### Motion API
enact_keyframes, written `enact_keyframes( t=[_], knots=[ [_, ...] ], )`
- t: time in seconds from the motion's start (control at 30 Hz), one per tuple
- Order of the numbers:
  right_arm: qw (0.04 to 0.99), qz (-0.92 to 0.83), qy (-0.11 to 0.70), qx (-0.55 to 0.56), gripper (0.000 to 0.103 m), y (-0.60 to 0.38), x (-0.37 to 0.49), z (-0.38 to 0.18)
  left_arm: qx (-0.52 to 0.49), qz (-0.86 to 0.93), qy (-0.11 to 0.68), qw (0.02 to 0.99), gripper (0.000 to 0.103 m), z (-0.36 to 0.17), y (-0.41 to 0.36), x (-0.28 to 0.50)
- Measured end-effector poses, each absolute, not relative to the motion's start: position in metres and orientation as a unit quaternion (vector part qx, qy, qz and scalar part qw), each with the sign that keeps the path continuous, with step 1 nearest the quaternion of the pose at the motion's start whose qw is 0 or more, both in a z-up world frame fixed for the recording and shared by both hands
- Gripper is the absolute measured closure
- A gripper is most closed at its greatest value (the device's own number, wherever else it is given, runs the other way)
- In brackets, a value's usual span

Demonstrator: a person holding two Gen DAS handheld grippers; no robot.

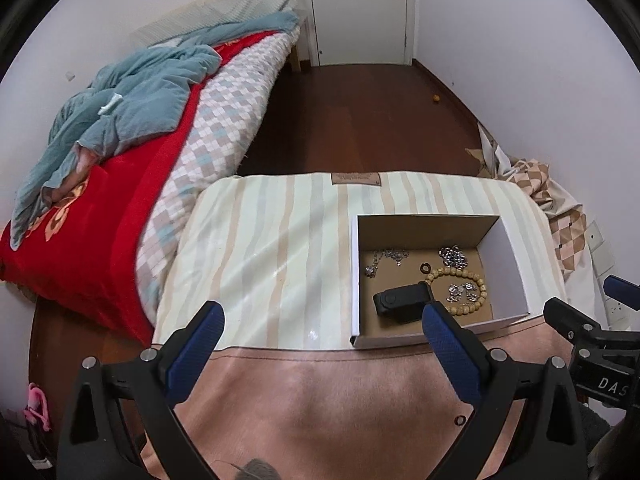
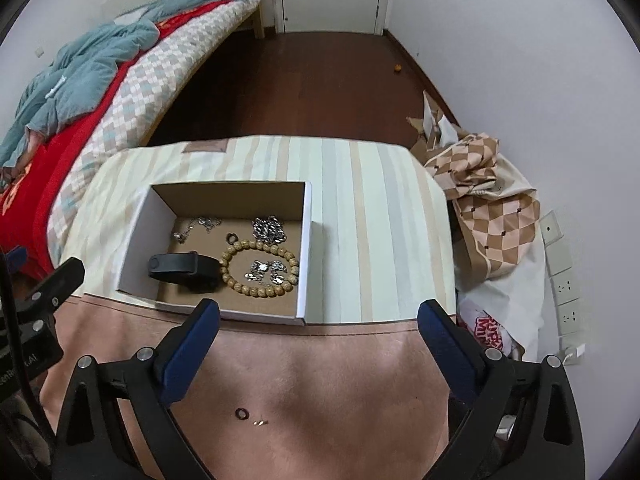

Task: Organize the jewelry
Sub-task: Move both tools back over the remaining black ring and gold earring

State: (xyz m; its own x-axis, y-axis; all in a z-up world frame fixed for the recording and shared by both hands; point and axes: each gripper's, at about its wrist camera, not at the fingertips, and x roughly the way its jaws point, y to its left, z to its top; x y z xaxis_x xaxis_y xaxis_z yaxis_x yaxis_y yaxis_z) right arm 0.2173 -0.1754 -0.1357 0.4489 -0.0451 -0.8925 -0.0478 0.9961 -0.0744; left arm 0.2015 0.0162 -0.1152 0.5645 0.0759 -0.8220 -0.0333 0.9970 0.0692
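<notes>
An open cardboard box [image 1: 516, 264] [image 2: 138, 236] stands on the striped tabletop. Inside lie a black band [image 1: 400, 300] [image 2: 182, 270], a wooden bead bracelet [image 1: 478, 294] [image 2: 260, 268], silver chains [image 1: 386, 260] [image 2: 270, 230] and a small dark ring [image 2: 232, 237]. On the pink cloth near me lie a second dark ring [image 2: 241, 413] [image 1: 460, 420] and a tiny gold piece [image 2: 260, 423]. My left gripper [image 1: 324, 320] is open and empty, left of the box. My right gripper [image 2: 320, 316] is open and empty, above the loose ring.
A bed with a red cover and blue blanket [image 1: 120, 112] lies to the left. A checked cloth pile [image 2: 492, 216] and wall sockets [image 2: 564, 280] are on the right. Dark wood floor [image 1: 360, 120] leads to a white door [image 1: 360, 8].
</notes>
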Motion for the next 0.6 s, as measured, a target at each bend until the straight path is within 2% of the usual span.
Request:
enact_keyframes(
  t=[0.6],
  knots=[
    [0.898, 0.002, 0.437, -0.046, 0.003, -0.162, 0.133, -0.046, 0.008, 0.034, 0.399, 0.916, 0.002, -0.044, 0.022, 0.119]
  ],
)
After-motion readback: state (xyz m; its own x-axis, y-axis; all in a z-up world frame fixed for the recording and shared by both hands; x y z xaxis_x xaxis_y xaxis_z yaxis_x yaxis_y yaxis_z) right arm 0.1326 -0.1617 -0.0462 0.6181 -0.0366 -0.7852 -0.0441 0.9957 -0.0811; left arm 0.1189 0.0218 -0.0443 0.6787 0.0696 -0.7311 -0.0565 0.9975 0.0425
